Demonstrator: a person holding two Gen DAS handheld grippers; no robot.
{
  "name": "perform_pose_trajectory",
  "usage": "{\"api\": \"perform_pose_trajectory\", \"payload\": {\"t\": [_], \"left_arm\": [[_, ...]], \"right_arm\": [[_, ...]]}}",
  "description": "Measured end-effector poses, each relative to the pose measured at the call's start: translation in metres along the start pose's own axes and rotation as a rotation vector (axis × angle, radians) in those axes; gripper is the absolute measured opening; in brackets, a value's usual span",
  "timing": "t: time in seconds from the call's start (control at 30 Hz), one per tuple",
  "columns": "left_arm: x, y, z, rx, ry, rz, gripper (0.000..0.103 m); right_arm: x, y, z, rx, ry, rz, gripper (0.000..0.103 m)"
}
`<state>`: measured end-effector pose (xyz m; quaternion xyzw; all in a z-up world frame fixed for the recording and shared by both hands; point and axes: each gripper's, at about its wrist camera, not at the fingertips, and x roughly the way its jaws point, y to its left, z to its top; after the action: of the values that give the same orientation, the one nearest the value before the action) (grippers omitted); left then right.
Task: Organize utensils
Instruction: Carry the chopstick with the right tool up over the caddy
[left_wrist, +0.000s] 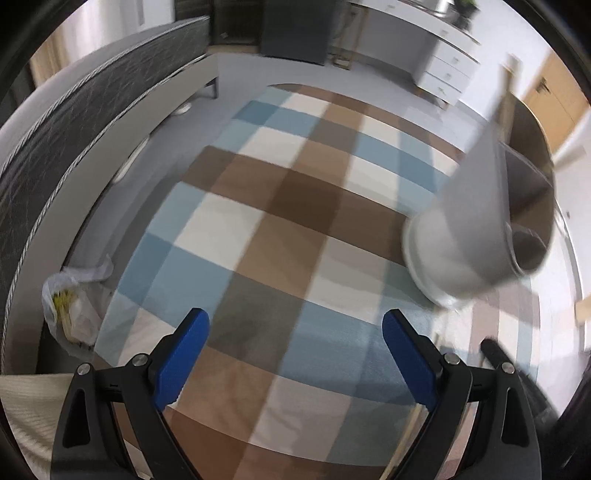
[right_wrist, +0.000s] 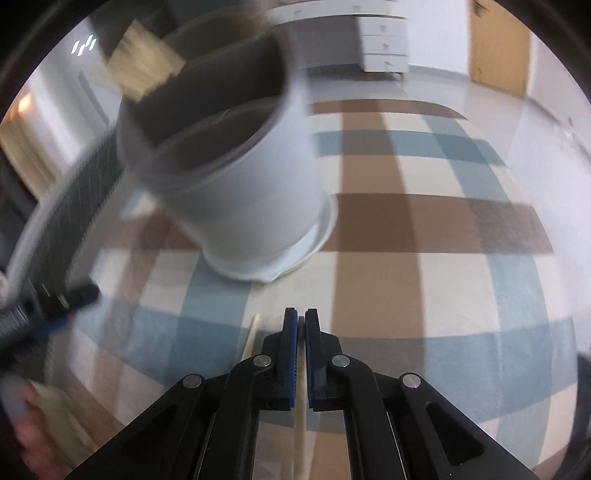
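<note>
A white cylindrical utensil holder (right_wrist: 243, 177) stands on the checked rug, just ahead and left of my right gripper (right_wrist: 300, 317); a pale wooden utensil (right_wrist: 147, 70) sticks out of its top, blurred. The right gripper is shut on a thin pale stick, likely a chopstick (right_wrist: 301, 398), running back between the blue pads. A second pale stick (right_wrist: 251, 336) lies beside it on the rug. In the left wrist view the holder (left_wrist: 476, 221) is at the right, and my left gripper (left_wrist: 295, 325) is open and empty above the rug.
A checked blue, brown and cream rug (left_wrist: 280, 206) covers the floor. A bed (left_wrist: 74, 122) runs along the left, with a plastic bag (left_wrist: 74, 314) beside it. White drawers (right_wrist: 384, 40) and a wooden door (right_wrist: 498, 44) stand at the far wall.
</note>
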<state>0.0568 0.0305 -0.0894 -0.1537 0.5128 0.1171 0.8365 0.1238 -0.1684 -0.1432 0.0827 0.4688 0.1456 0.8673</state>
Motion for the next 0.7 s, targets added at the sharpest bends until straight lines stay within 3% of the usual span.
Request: {"api": "perform_pose_trajectory", "payload": {"t": [0.23, 0.33, 0.53, 0.63, 0.67, 0.7], "left_arm": [[0.007, -0.058, -0.027, 0.266, 0.043, -0.064, 0.092], [0.016, -0.074, -0.036, 0.322, 0.083, -0.077, 0.091], [0.031, -0.090, -0.038, 0.334, 0.141, -0.066, 0.085], [0.035, -0.098, -0.036, 0.338, 0.150, -0.073, 0.074], [0.037, -0.102, -0.035, 0.346, 0.152, -0.071, 0.066], [0.040, -0.105, -0.035, 0.355, 0.157, -0.075, 0.051]], "right_arm": [[-0.040, -0.038, 0.010, 0.184, -0.092, 0.123, 0.003], [-0.055, -0.046, 0.014, 0.207, -0.129, 0.138, 0.003], [-0.076, -0.066, 0.013, 0.262, -0.171, 0.169, 0.003], [-0.087, -0.068, 0.011, 0.265, -0.186, 0.187, 0.003], [-0.089, -0.068, 0.011, 0.264, -0.191, 0.190, 0.003], [-0.091, -0.068, 0.011, 0.262, -0.197, 0.193, 0.003]]}}
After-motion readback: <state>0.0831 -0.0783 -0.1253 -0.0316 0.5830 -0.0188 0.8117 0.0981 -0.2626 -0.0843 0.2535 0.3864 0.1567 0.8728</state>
